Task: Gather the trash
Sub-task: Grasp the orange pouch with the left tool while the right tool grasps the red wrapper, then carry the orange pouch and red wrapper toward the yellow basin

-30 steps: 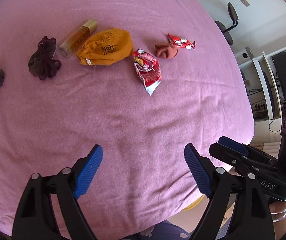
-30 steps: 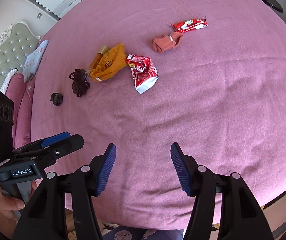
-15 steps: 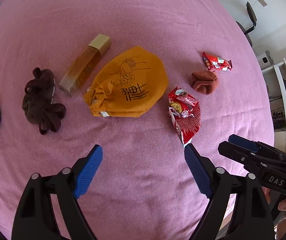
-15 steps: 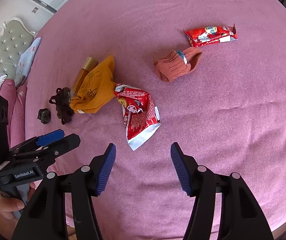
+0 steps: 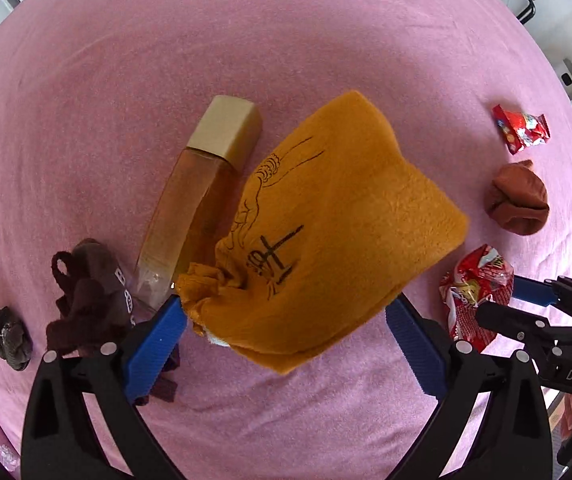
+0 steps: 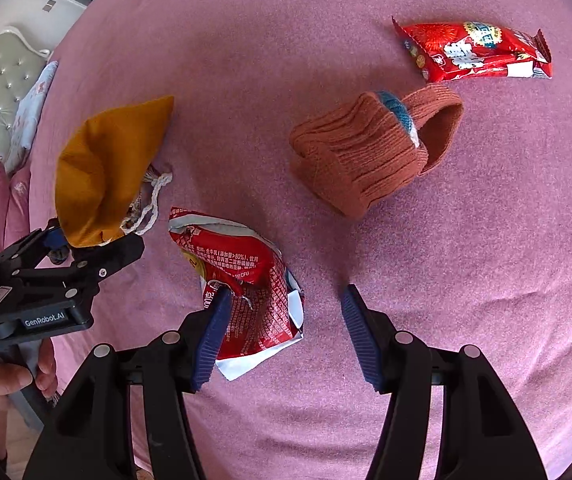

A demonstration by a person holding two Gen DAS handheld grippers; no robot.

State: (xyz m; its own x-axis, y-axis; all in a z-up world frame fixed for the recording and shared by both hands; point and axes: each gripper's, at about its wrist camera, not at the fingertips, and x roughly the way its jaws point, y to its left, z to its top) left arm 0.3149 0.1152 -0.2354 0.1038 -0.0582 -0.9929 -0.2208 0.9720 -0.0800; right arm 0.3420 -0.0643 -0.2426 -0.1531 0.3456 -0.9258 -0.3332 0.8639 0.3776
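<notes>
Both views are bright with soft, even daylight, and the pink bedspread [image 5: 286, 60] shows its weave clearly. Shadows are faint and short, lying close under the orange pouch [image 5: 326, 232] and the crumpled red wrapper [image 6: 245, 280]. The glass bottle [image 5: 201, 200] carries a mild sheen. Fisheye bending curves the bed into a dome, dark vignette fills the corners, and detail softens toward the rims.

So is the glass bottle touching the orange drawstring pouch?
Touching. The left wrist view shows the orange drawstring pouch lying against and partly over the side of the glass bottle, no pink cover showing between them.
</notes>
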